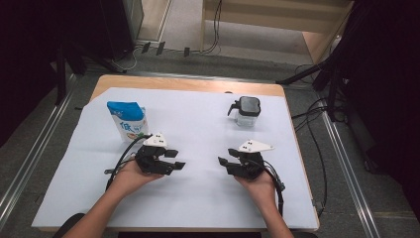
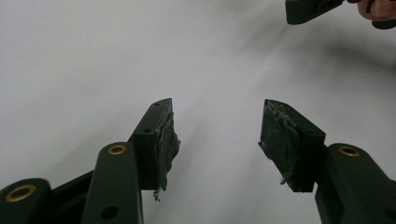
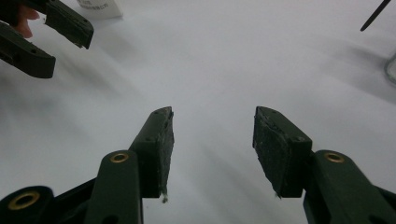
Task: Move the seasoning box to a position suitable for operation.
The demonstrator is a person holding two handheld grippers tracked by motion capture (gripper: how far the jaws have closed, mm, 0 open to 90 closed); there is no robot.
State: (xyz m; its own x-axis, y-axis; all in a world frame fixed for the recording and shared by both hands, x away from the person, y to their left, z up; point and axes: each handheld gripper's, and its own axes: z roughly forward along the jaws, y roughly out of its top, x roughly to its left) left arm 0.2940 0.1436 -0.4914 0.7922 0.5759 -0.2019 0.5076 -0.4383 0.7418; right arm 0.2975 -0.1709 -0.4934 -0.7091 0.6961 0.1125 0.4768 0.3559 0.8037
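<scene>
High view shows the left gripper (image 1: pixel 174 162) and the right gripper (image 1: pixel 224 162) resting low over the white sheet (image 1: pixel 198 198), their tips facing each other near the middle. Both have their 2 jaws spread with nothing between them; the left gripper view (image 2: pixel 217 135) and the right gripper view (image 3: pixel 212 140) each show bare sheet between the worn pads. This reads as a ready pose, hands parked evenly between the 2 objects. The blue-and-white pouch (image 1: pixel 127 120) stands upright just beyond the left gripper, within easy reach of it. The small lidded jug (image 1: pixel 245 110) stands farther back on the right, apart from the right gripper, its handle turned left.
</scene>
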